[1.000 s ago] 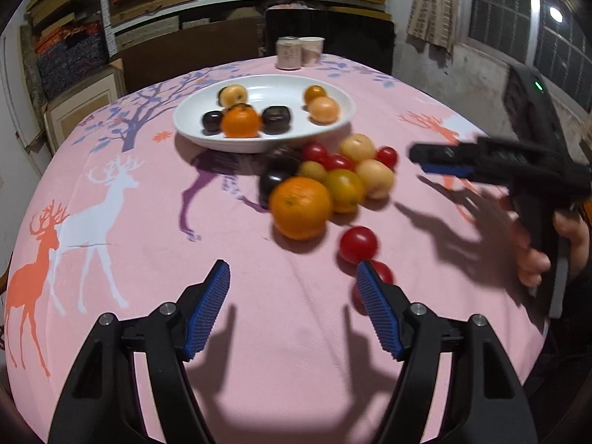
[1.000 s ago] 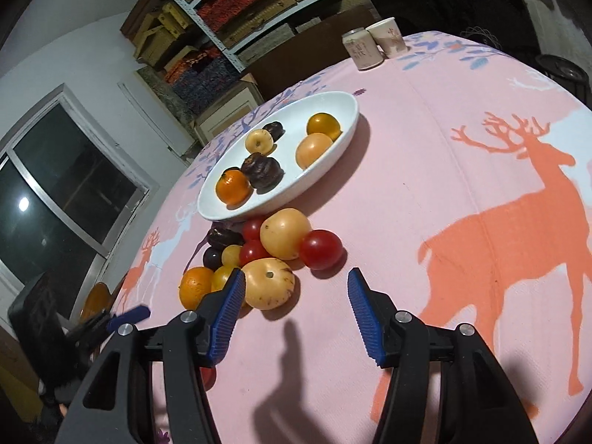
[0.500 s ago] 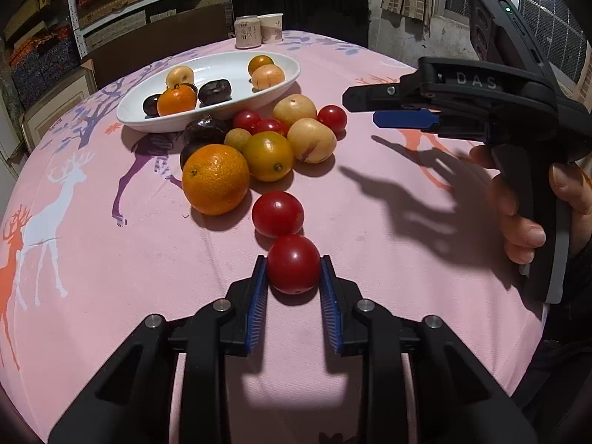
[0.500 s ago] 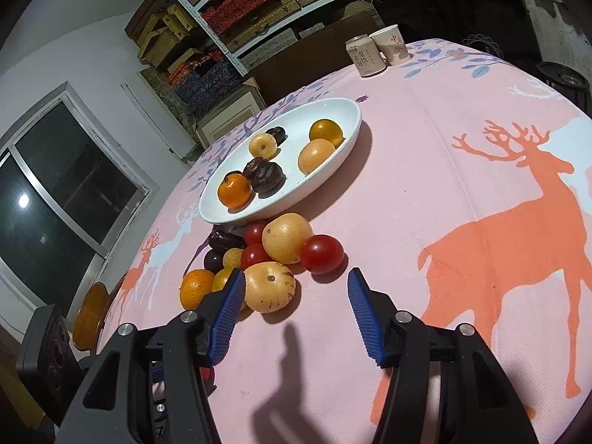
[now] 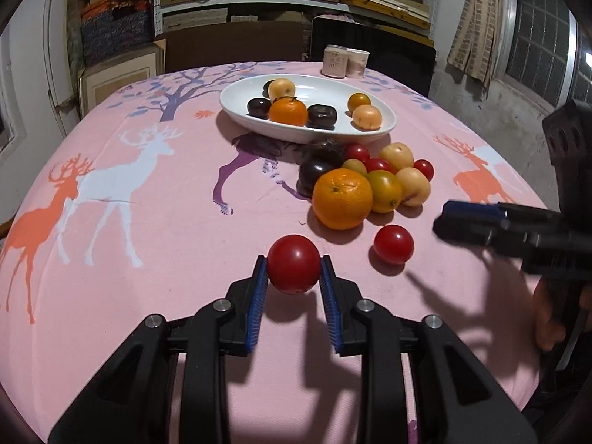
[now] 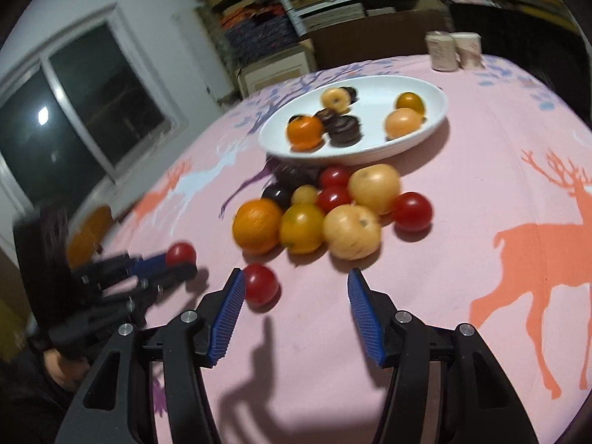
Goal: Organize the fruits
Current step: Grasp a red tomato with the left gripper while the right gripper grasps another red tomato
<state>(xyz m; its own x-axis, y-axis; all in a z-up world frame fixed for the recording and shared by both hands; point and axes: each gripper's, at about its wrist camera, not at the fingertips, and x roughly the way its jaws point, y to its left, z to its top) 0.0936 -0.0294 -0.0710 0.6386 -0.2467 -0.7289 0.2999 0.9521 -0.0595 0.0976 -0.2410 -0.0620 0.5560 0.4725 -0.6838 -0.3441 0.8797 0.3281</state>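
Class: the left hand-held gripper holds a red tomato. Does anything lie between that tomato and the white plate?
Yes. The heap of loose fruit, with the big orange nearest, lies on the cloth between the tomato in the left hand-held gripper and the plate.

Dim overhead light, hard shadows, fisheye bending, right view blurred.
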